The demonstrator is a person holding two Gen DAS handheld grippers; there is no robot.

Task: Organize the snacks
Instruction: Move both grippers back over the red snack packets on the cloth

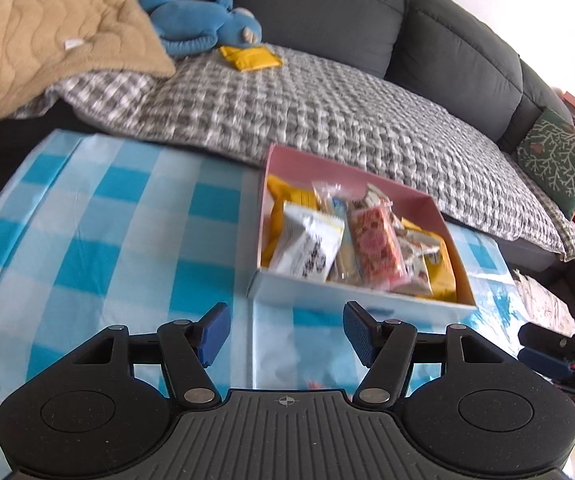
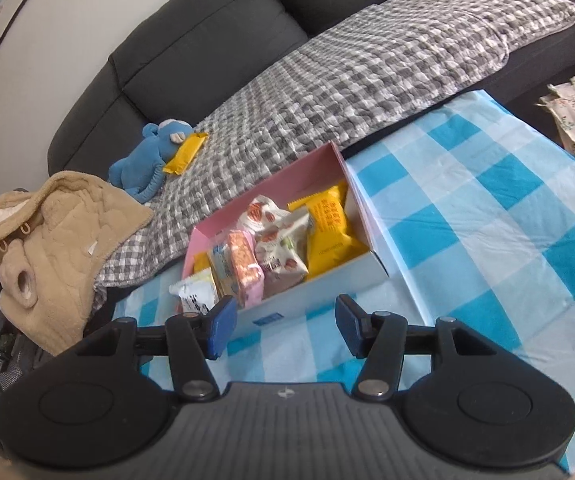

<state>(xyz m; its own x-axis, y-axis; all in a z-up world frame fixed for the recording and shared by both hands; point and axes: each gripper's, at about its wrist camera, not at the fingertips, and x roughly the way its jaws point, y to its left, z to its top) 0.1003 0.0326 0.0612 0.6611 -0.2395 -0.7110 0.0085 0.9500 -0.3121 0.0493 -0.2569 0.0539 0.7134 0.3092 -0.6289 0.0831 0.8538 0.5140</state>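
Observation:
A pink-lined white box sits on the blue checked tablecloth and holds several snack packets: yellow, white, pink and patterned ones. One yellow snack packet lies on the sofa's checked blanket beside a blue plush toy. My left gripper is open and empty, just in front of the box's near wall. My right gripper is open and empty, close to the box's near wall.
The table with the blue checked cloth stands against a dark grey sofa. A tan quilted jacket lies on the sofa's left end. A green cushion is at its right end.

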